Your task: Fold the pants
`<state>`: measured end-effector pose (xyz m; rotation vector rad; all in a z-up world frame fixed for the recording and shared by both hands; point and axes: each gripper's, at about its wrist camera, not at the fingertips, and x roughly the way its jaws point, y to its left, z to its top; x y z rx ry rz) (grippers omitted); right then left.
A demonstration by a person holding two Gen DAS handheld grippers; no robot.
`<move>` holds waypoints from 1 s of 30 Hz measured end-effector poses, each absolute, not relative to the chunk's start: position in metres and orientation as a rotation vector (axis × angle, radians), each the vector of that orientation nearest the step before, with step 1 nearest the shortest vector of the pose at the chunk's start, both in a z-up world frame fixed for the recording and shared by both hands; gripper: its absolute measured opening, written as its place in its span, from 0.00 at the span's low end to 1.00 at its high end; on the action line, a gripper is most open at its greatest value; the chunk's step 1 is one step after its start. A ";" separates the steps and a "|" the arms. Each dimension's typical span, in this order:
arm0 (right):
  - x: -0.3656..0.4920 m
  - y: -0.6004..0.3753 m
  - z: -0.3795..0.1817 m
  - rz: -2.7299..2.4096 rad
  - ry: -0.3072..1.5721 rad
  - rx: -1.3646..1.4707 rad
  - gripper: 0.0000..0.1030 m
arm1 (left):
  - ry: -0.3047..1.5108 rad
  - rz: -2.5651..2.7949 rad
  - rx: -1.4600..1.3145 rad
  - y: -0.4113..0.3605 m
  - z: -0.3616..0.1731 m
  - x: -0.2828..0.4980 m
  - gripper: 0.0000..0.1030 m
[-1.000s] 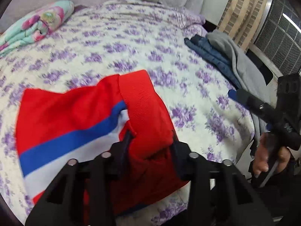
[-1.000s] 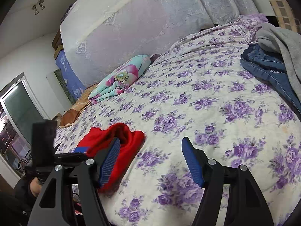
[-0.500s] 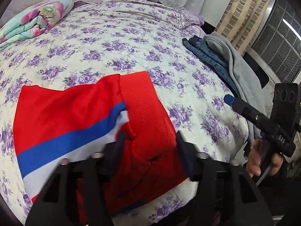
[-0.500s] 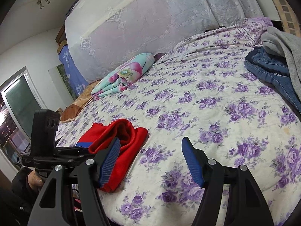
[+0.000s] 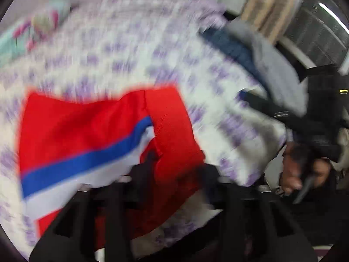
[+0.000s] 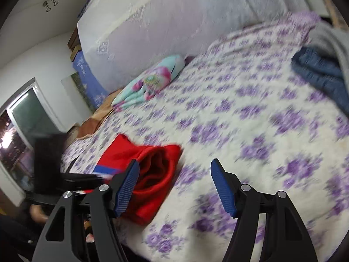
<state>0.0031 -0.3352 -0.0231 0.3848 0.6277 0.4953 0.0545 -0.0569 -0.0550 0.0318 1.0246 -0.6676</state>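
Note:
Red pants (image 5: pixel 87 126) with a blue and white side stripe lie folded near the bed's front edge; they also show in the right wrist view (image 6: pixel 152 170). My left gripper (image 5: pixel 174 170) has its fingers spread on either side of the red waistband fold, which bulges between them. The view is blurred, so contact is unclear. My right gripper (image 6: pixel 174 183) is open and empty, hovering over the sheet just right of the pants. Its blue pads (image 6: pixel 222 187) are wide apart.
The bed (image 6: pixel 250 113) has a white sheet with purple flowers. Folded blue jeans (image 6: pixel 320 74) and a grey garment (image 6: pixel 333 39) lie at the right edge. A floral rolled blanket (image 6: pixel 150 83) lies at the far side. A covered headboard stands behind.
Both views are now motion-blurred. My left gripper has spread its fingers around the waistband fold. My right gripper has shifted a little closer to the red pants.

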 end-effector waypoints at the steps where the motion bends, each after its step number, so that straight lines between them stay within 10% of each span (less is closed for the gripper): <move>1: 0.005 -0.334 -0.025 0.513 0.650 0.398 0.77 | 1.033 -0.671 0.004 -0.054 -0.059 0.057 0.57; 4: 0.004 -0.333 -0.022 0.590 0.655 0.433 0.89 | 1.035 -0.747 -0.072 -0.040 -0.037 0.051 0.91; 21: 0.069 -0.242 -0.066 0.802 1.050 0.564 0.97 | 1.041 -0.579 -0.353 0.081 -0.070 0.080 0.95; 23: 0.078 -0.236 -0.069 0.808 1.066 0.570 0.76 | 1.062 -0.570 -0.329 0.071 -0.077 0.090 0.95; 25: 0.080 -0.237 -0.071 0.812 1.070 0.589 0.34 | 1.067 -0.561 -0.315 0.067 -0.078 0.094 0.95; 30: 0.060 -0.267 -0.048 0.846 0.960 0.629 0.31 | 1.059 -0.594 -0.352 0.074 -0.075 0.089 0.95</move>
